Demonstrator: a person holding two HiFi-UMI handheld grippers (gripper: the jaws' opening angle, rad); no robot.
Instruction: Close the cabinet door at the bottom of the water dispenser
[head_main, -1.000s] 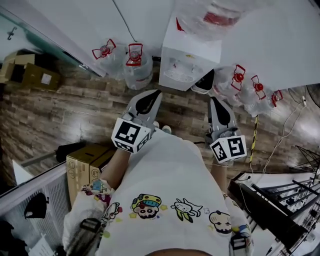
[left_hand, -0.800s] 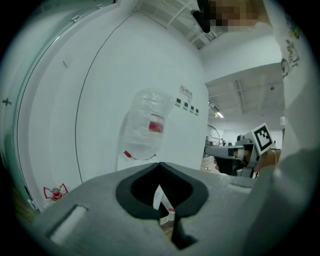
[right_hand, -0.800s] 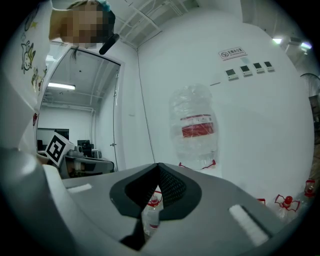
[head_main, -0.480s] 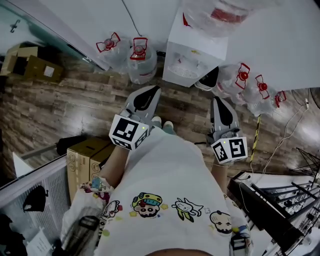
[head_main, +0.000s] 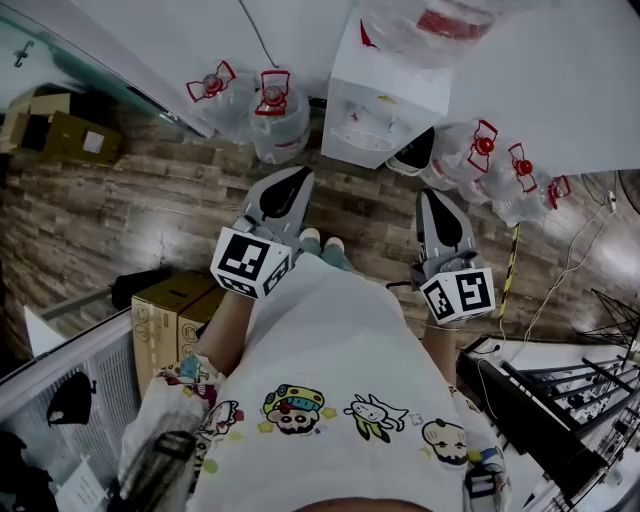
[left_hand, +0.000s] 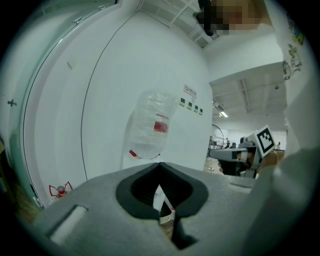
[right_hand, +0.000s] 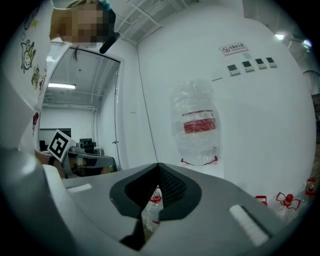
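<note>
The white water dispenser (head_main: 385, 105) stands against the wall with a clear bottle (head_main: 440, 22) upside down on top. At its base, on the right, a dark door panel (head_main: 412, 152) swings out from the body. My left gripper (head_main: 296, 177) is shut and empty, pointing at the dispenser from a short way off. My right gripper (head_main: 430, 197) is also shut and empty, just short of the dark panel. In the left gripper view the jaws (left_hand: 159, 164) meet below the bottle (left_hand: 152, 125). The right gripper view shows the same: jaws (right_hand: 158, 165) closed under the bottle (right_hand: 196, 125).
Water jugs with red handles stand on the wooden floor left (head_main: 272, 120) and right (head_main: 490, 165) of the dispenser. Cardboard boxes (head_main: 170, 315) sit at my left, more (head_main: 60, 135) at the far left. A cable (head_main: 510, 275) and a black rack (head_main: 540, 400) lie to my right.
The head view has shifted a little, so the dispenser sits higher in the frame. Both grippers stay shut and keep about the same distance from the dispenser.
</note>
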